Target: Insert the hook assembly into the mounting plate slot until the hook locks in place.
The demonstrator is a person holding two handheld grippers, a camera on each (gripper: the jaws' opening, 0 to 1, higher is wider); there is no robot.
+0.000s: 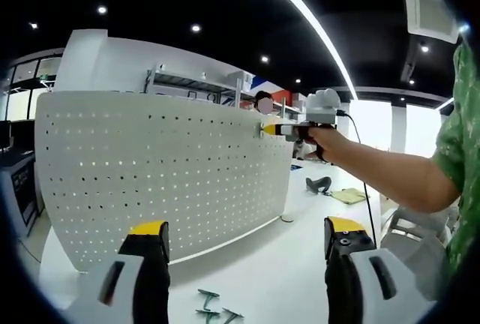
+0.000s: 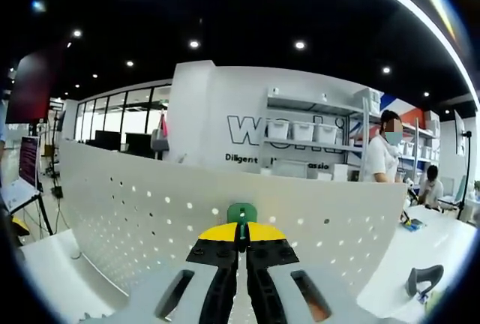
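Note:
A white perforated mounting plate [image 1: 150, 174] stands upright on the white table [image 1: 285, 264]. In the left gripper view my left gripper [image 1: 247, 232] is open in front of the plate's lower edge, nothing between its yellow-tipped jaws. Near the plate's upper right corner, a person's arm holds my right gripper [image 1: 279, 129] with its tips against the plate. In the right gripper view my right gripper [image 2: 241, 238] is shut on a green hook [image 2: 241, 212], whose top touches the plate [image 2: 127, 211] close to its upper edge.
Several loose green hooks [image 1: 215, 309] lie on the table between my left jaws. A black handle-like object [image 2: 424, 279] and a yellow-green pad [image 1: 349, 196] lie to the plate's right. Shelves [image 2: 307, 133] and people [image 2: 382, 155] are behind the plate.

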